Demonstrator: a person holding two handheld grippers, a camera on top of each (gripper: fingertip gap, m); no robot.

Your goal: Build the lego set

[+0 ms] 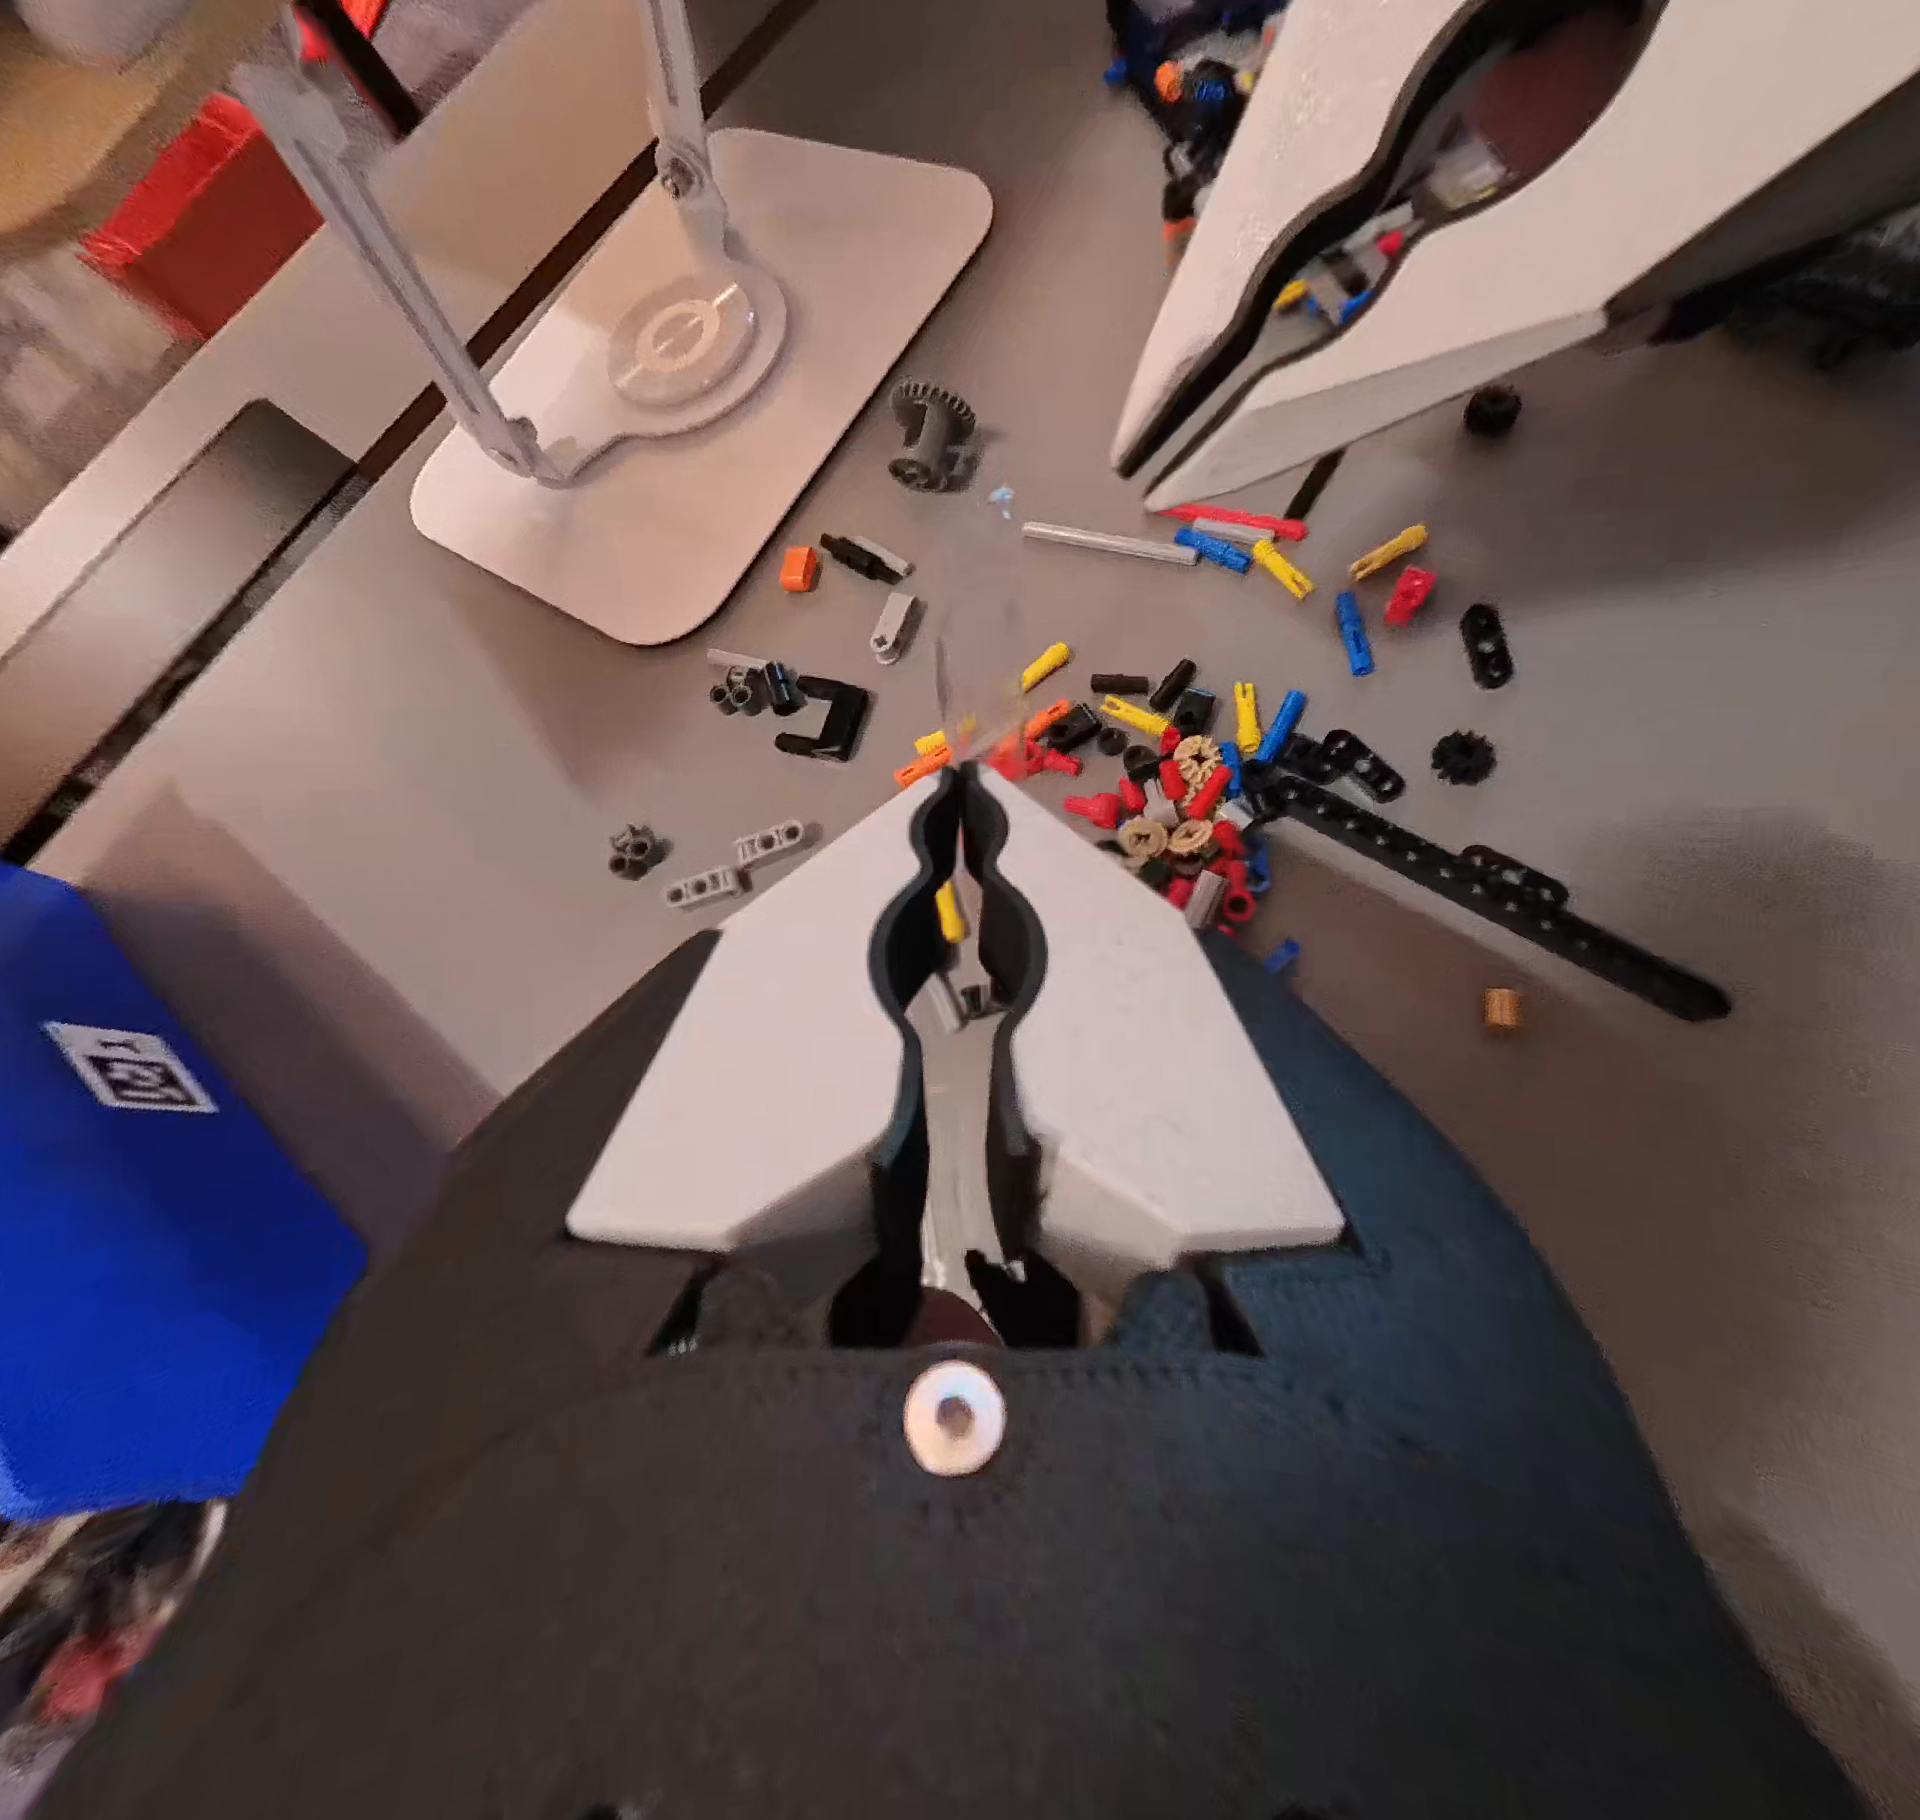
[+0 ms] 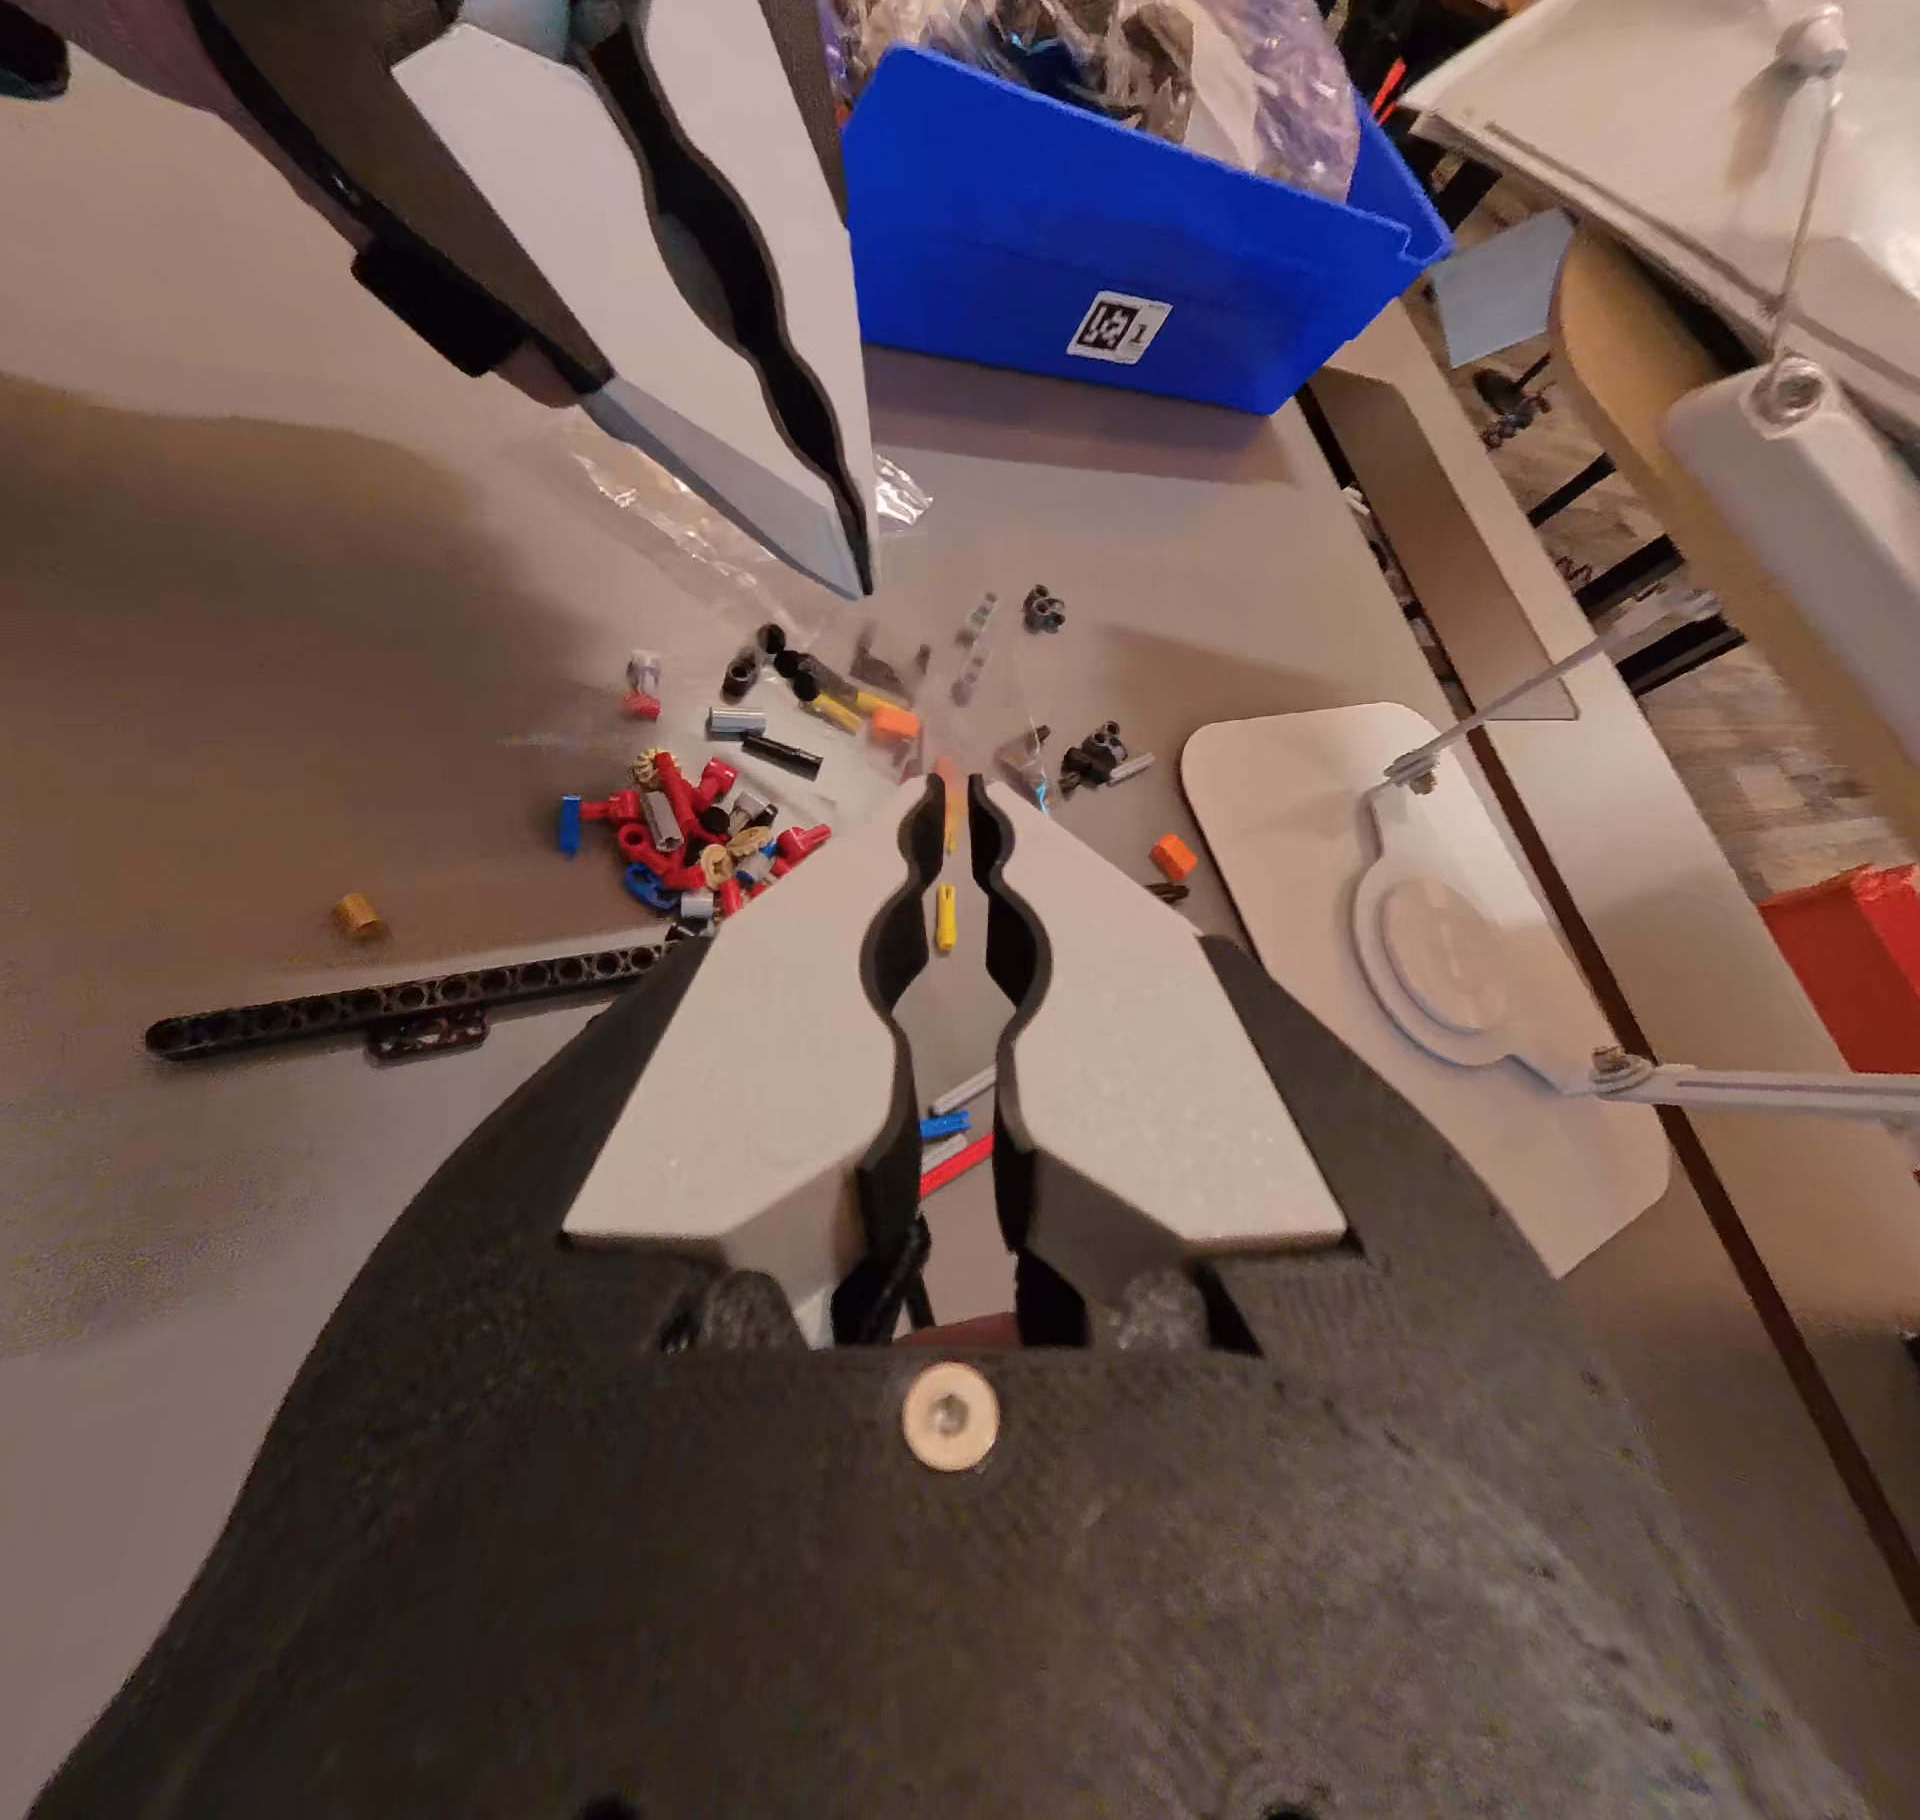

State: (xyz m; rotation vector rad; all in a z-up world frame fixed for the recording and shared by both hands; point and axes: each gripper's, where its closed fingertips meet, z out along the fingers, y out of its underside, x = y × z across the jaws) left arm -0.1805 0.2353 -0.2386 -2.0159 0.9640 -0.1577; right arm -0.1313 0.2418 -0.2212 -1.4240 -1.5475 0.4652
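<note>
Both tools hung over the grey table [image 1: 1766,1199], above the scatter of lego pieces. My left tool [image 1: 961,773] had its fingers pressed together at the tips, and a clear plastic bag [image 1: 977,669] seemed to be pinched there (it was blurred, so I could not be sure the bag was truly caught). In the right wrist view that same tool [image 2: 857,581] came in from the upper left, tips together, with the crumpled film [image 2: 665,513] beneath and behind it.

My right tool [image 2: 958,783] stood slightly spread, a narrow gap between the tips, with nothing gripped; a yellow pin [image 2: 944,918] lay on the table seen through the gap. In the left wrist view it [image 1: 1132,487] reached in from the upper right, just above a red axle [image 1: 1236,521] and a grey axle [image 1: 1107,542].

The main pile of red, tan and blue pieces [image 1: 1184,814] lay just right of the left tool's tip, touching a long black beam [image 1: 1475,897]. A dark grey gear [image 1: 933,435] sat near the lamp base [image 1: 717,378], and a small gold bush [image 1: 1501,1007] lay apart beyond the beam. A partly built black and blue model [image 1: 1184,56] stood at the far end, blurred. The blue bin [image 2: 1122,243] held bagged parts.
</note>
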